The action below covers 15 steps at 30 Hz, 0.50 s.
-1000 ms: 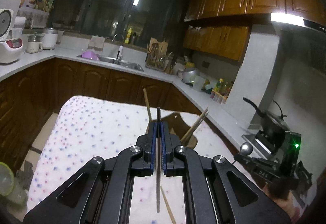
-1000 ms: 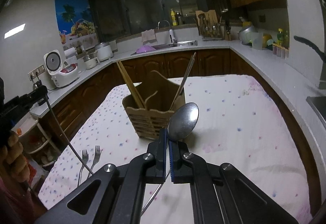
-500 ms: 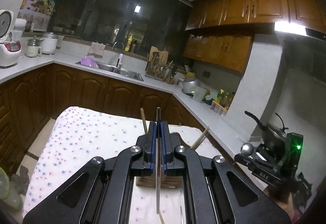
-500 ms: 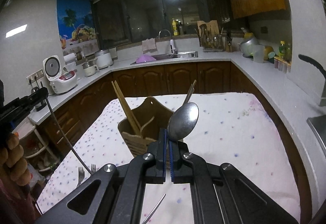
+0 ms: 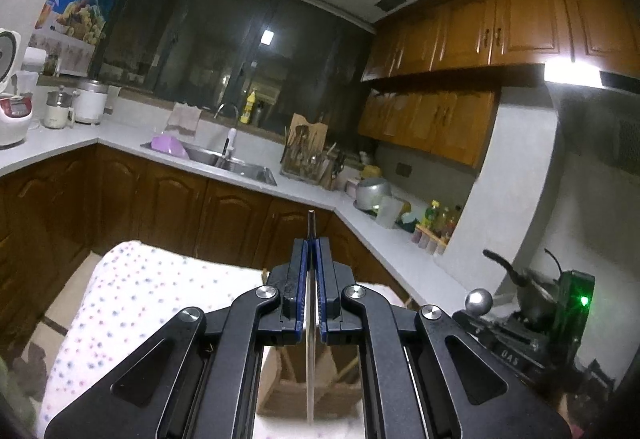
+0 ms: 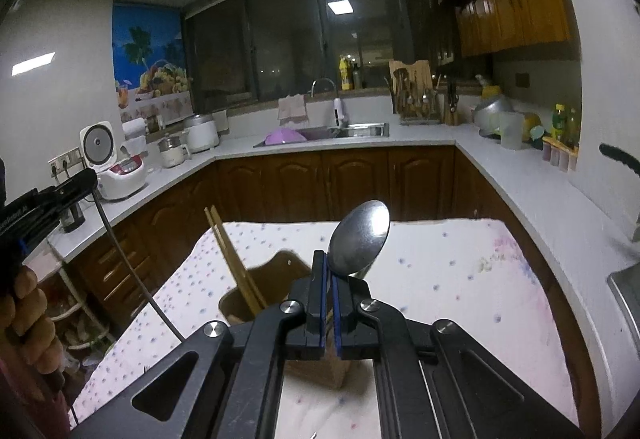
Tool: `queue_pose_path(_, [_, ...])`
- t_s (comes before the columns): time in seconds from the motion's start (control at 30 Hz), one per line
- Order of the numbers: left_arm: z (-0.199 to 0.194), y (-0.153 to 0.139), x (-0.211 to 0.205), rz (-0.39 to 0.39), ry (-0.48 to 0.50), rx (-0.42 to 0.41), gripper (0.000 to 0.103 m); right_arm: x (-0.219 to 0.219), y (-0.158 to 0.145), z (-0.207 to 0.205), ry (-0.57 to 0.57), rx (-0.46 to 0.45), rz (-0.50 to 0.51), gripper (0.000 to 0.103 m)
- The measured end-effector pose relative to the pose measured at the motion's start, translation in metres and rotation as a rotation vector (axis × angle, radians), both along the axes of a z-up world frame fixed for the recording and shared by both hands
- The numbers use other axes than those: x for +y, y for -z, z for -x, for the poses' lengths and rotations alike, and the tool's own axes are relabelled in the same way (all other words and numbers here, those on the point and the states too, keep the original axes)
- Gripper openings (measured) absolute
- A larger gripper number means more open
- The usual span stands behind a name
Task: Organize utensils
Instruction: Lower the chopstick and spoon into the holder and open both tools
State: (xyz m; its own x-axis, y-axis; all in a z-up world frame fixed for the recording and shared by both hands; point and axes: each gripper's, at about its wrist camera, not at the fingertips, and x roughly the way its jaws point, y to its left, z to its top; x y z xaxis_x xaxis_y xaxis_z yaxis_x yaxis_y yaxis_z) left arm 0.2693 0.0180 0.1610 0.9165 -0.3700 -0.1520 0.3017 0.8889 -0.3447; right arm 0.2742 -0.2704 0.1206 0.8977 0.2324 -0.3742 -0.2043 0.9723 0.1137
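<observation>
My left gripper (image 5: 311, 243) is shut on a slim metal utensil (image 5: 309, 359) seen edge-on, its dark tip poking up past the pads. My right gripper (image 6: 330, 255) is shut on a metal spoon (image 6: 360, 237), bowl upward above the jaws. A wooden utensil holder (image 6: 272, 279) with chopsticks (image 6: 230, 255) stands on the dotted tablecloth (image 6: 460, 279), just beyond and below the right jaws. The left wrist view shows the holder (image 5: 296, 391) under the left gripper. The left gripper (image 6: 86, 179) appears at that frame's left edge, held by a hand (image 6: 28, 303).
An L-shaped counter runs behind the table with a sink (image 6: 348, 129), a rice cooker (image 6: 116, 167) and a utensil rack (image 5: 308, 155). A black pan (image 5: 520, 279) sits on the stove at the right. The cloth (image 5: 132, 291) stretches to the left of the holder.
Both grippers have risen and tilted up, still shut on their utensils. The wooden holder has slid down in both views and now sits partly under the jaws.
</observation>
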Motion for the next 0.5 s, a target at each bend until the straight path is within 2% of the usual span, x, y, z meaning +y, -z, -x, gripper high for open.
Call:
queue_pose_path(0.23, [-0.028,0.000,-0.012,0.002,-0.029,-0.028,0.004,0.003,-0.002,-0.019,0.012,-0.016,0.021,0.002])
queue_pose_path(0.5, [-0.054,0.021,-0.022,0.006,-0.068,-0.019,0.004,0.003,0.012,-0.038,0.024,0.010,0.039,0.002])
